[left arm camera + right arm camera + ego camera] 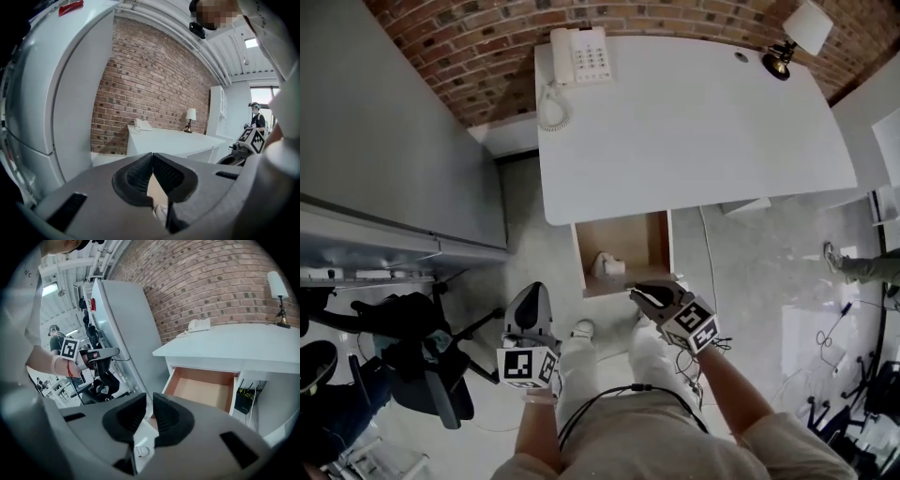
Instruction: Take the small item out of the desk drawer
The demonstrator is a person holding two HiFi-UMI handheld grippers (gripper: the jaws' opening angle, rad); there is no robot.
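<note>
The white desk (694,122) has its wooden drawer (623,242) pulled out toward me. A small white item (607,265) lies near the drawer's front left corner. My right gripper (637,293) is at the drawer's front right edge, just right of the item. In the right gripper view its jaws (149,412) stand a narrow gap apart, so it is open. A white piece (142,445) shows low in that gap, and I cannot tell what it is. My left gripper (532,292) hangs lower left of the drawer, over the floor. Its tips (152,161) meet and hold nothing.
A white telephone (581,54) sits at the desk's back left and a lamp (794,39) at its back right. A tall grey cabinet (394,141) stands to the left, with a dark office chair (422,370) below it. Another person's foot (836,258) and cables (834,328) are at the right.
</note>
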